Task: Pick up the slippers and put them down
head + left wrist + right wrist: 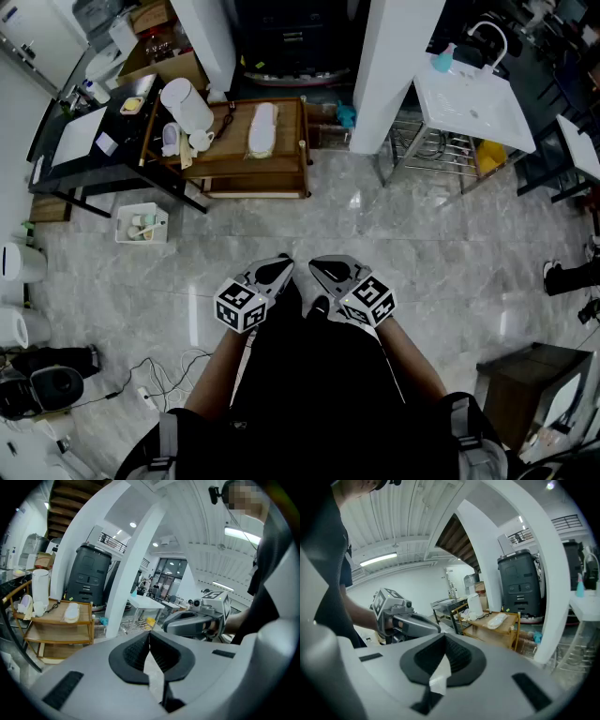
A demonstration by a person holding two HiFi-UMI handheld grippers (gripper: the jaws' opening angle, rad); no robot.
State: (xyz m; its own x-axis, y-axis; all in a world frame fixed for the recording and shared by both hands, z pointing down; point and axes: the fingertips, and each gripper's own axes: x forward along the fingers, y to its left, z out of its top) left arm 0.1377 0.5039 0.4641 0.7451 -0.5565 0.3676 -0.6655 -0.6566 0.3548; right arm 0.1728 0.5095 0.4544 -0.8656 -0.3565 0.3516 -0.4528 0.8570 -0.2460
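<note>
**Left gripper** (149,633): jaws pressed together tip to tip, with nothing between them. **Right gripper** (443,637): jaws likewise closed on nothing. In the head view the two are held side by side, close to the person's waist, with their tips angled toward each other over the tiled floor (422,253).

**Slippers** (262,129): a pale pair (apparently stacked or wrapped as one bundle; the views do not settle which). They lie lengthwise on the top shelf of the wooden cart (302,141), right of the shelf's centre and nearer its right edge. They are well apart from both grippers, across open floor. A white jug (186,103) stands at the shelf's far left corner, with a white cup (200,141) just beside it. A dark cable (228,117) lies between these and the slippers. A white pillar (398,56) rises to the right of the cart.

**Step in hand** (judged): the approach, with no pick-up begun. The next move calls for closing the distance to the cart, spreading one gripper's jaws, and bringing them down across the bundle's width, clear of the cable and the shelf's raised right rail.
</note>
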